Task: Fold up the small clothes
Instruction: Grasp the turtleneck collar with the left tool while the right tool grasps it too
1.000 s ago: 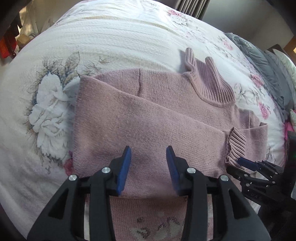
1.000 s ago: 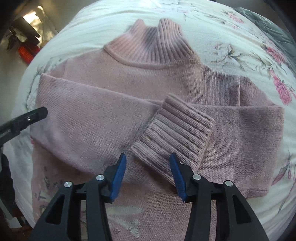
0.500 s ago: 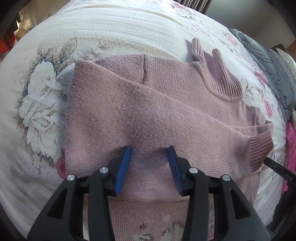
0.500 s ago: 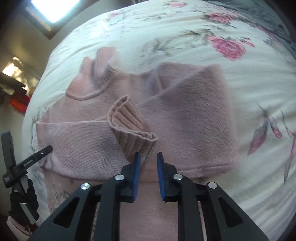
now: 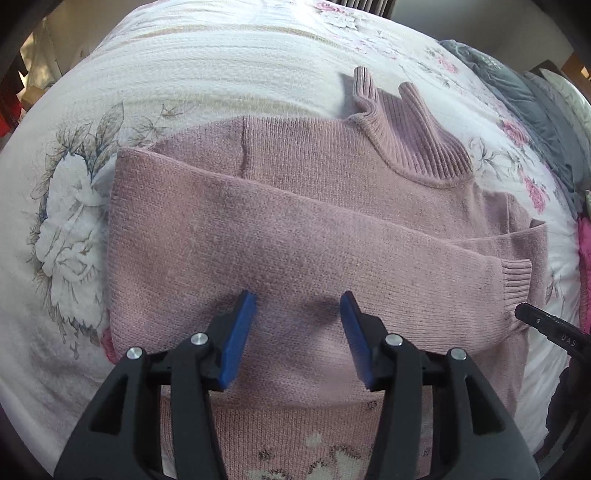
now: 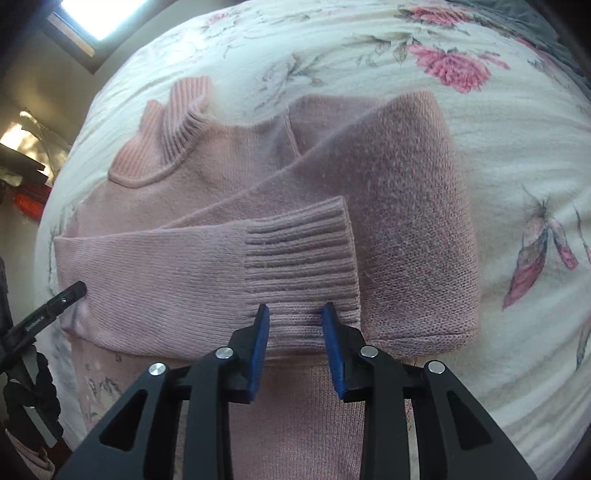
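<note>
A pink knit turtleneck sweater (image 5: 295, 229) lies flat on a floral bedspread (image 5: 184, 66), collar (image 5: 410, 122) toward the far side. One sleeve is folded across the chest, and its ribbed cuff (image 6: 303, 258) rests flat on the other folded sleeve (image 6: 406, 221). My right gripper (image 6: 295, 314) is open at the cuff's near edge, its blue pads on either side of the ribbing. My left gripper (image 5: 297, 306) hovers open just above the folded sleeve at mid chest, holding nothing. The right gripper's tip (image 5: 546, 328) shows beside the cuff (image 5: 515, 284) in the left wrist view.
Grey bedding (image 5: 517, 85) is piled at the bed's far right, with a pink item (image 5: 583, 251) at the right edge. The bedspread (image 6: 498, 110) stretches bare to the right of the sweater. A bright window (image 6: 88, 14) and a red object (image 6: 29, 199) lie beyond the bed's left edge.
Half a second ago the right gripper was shut on the raised cuff. The cuff now lies flat and the jaws have opened. The left gripper stayed open and hardly moved.
</note>
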Action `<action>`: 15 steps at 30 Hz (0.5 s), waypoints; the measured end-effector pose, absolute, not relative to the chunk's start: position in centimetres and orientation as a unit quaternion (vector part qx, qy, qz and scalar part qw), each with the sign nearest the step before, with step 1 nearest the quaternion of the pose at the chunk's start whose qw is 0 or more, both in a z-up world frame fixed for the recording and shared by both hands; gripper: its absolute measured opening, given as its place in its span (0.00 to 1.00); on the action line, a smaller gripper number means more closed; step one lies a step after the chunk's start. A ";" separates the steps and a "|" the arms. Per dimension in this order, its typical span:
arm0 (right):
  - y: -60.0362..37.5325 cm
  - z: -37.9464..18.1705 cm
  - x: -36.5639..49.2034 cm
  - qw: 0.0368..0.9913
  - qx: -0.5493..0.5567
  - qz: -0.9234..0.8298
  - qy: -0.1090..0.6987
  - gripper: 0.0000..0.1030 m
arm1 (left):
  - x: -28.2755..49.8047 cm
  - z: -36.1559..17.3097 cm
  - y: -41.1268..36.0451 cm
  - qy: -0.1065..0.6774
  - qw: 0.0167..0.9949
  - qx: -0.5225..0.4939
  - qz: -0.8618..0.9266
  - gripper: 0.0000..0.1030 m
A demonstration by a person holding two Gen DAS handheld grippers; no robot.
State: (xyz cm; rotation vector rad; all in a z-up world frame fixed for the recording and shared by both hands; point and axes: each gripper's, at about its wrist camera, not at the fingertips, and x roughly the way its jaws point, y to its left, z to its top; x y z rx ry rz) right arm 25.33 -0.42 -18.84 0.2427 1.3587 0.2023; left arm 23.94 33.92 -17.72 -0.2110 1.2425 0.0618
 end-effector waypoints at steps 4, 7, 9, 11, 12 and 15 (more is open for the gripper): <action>-0.2 -19.4 25.8 0.756 0.101 0.103 0.638 0.29 | 24.1 -17.8 33.4 0.581 0.810 -0.084 0.019 0.53; -0.1 -17.5 26.6 0.763 0.120 0.125 0.623 0.32 | 24.8 -16.7 33.4 0.576 0.812 -0.095 0.012 0.53; 0.0 -15.8 28.2 0.773 0.143 0.144 0.601 0.35 | 26.0 -15.6 33.5 0.561 0.821 -0.100 0.002 0.53; 0.7 -14.8 30.5 0.779 0.153 0.164 0.586 0.41 | 28.1 -14.7 33.4 0.551 0.829 -0.096 -0.006 0.54; 1.4 -14.4 32.0 0.782 0.151 0.175 0.579 0.41 | 29.5 -14.3 33.5 0.547 0.832 -0.094 -0.009 0.54; 3.9 -13.6 36.7 0.790 0.126 0.203 0.565 0.43 | 33.8 -14.0 33.6 0.539 0.838 -0.078 -0.008 0.54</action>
